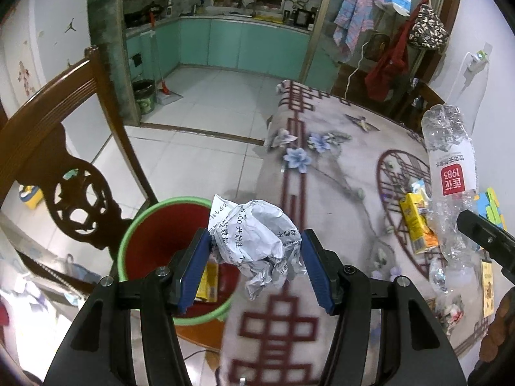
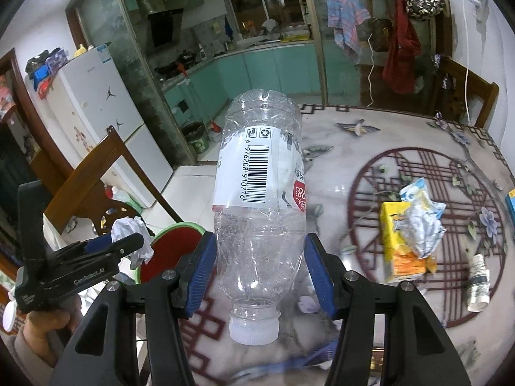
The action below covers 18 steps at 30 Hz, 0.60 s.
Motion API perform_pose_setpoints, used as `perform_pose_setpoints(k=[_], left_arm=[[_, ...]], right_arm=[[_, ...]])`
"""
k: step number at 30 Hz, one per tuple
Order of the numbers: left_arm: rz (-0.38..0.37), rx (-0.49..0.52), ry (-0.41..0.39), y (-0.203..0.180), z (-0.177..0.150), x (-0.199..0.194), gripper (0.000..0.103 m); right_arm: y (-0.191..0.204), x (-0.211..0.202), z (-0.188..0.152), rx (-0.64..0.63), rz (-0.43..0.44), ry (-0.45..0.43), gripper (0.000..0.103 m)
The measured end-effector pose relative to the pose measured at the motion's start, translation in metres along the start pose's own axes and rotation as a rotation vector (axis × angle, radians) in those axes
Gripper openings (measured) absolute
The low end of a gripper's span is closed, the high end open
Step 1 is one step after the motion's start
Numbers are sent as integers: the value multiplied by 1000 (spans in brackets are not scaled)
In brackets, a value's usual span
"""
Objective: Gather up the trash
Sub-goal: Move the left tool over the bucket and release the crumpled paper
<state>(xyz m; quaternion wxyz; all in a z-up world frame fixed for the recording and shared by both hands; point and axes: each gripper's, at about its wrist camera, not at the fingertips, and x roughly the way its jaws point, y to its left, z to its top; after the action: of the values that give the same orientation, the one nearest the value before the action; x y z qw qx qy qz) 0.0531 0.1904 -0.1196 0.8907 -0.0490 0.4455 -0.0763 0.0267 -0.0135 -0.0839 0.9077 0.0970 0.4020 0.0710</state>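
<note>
Between our left gripper's (image 1: pixel 256 265) blue pads sits a crumpled paper ball (image 1: pixel 257 244), clamped on both sides, hanging above the table edge. At its nine o'clock stands the green-rimmed red bin (image 1: pixel 145 225), a yellow carton inside. Our right gripper (image 2: pixel 257 273) clamps a clear plastic bottle (image 2: pixel 260 186), cap toward us. On the patterned tablecloth (image 2: pixel 354 148) at three o'clock lie a yellow box (image 2: pixel 394 241) and crumpled wrapper (image 2: pixel 421 218).
</note>
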Motion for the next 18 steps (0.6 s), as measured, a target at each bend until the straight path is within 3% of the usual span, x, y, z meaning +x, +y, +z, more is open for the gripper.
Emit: perform_pose_setpoints(k=[12,18], left_arm=[[27,-32,50,66,4,21,57],[46,-57,99,95,2,40,57]], right_arm=[[65,47,-6,-23,30,68,54],[87,83,-11,-6,75,144,54]])
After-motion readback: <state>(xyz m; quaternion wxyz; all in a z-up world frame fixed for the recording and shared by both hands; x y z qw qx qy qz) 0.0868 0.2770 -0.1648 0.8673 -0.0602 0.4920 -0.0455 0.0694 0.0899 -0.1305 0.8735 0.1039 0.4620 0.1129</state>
